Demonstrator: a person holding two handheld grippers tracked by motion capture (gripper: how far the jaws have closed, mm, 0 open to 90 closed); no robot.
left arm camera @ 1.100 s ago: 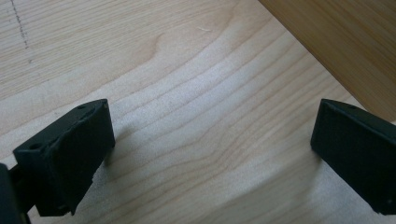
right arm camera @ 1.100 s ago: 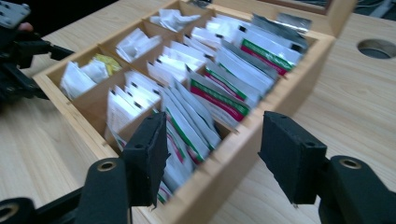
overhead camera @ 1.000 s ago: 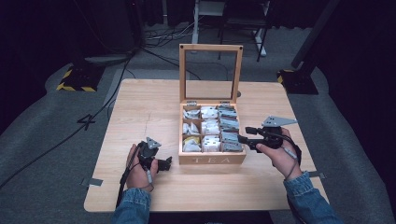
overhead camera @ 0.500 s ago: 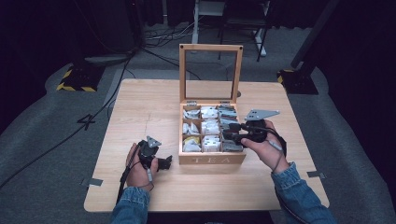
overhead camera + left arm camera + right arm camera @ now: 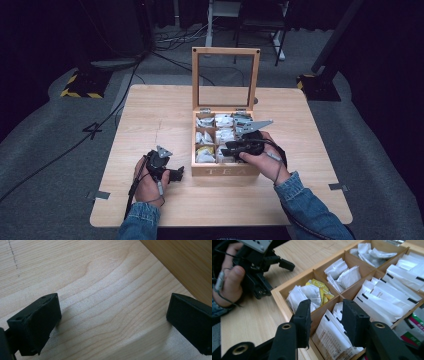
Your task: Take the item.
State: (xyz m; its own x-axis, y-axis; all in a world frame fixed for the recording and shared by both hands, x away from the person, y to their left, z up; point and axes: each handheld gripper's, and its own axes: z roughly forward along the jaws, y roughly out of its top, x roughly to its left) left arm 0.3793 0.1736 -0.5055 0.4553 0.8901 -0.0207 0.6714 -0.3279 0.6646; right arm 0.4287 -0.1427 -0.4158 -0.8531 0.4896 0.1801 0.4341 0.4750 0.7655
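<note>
The left gripper [image 5: 177, 173] is rested on the counter [image 5: 150, 115] beside the wooden tea box [image 5: 225, 170], jaws wide and empty. The right gripper [image 5: 325, 315] is poised over the front compartments, its jaws just narrowed but gripping nothing; a white tea sachet [image 5: 332, 336] must next be straddled. Sachet detail is given by the right gripper view, overall layout by the high view.

Open wooden tea box [image 5: 224, 170], lid stood upright, is placed mid-tabletop. Compartments are packed with white sachets [image 5: 384, 297]; yellow sachets [image 5: 322, 288] are seen in one near-left cell.
</note>
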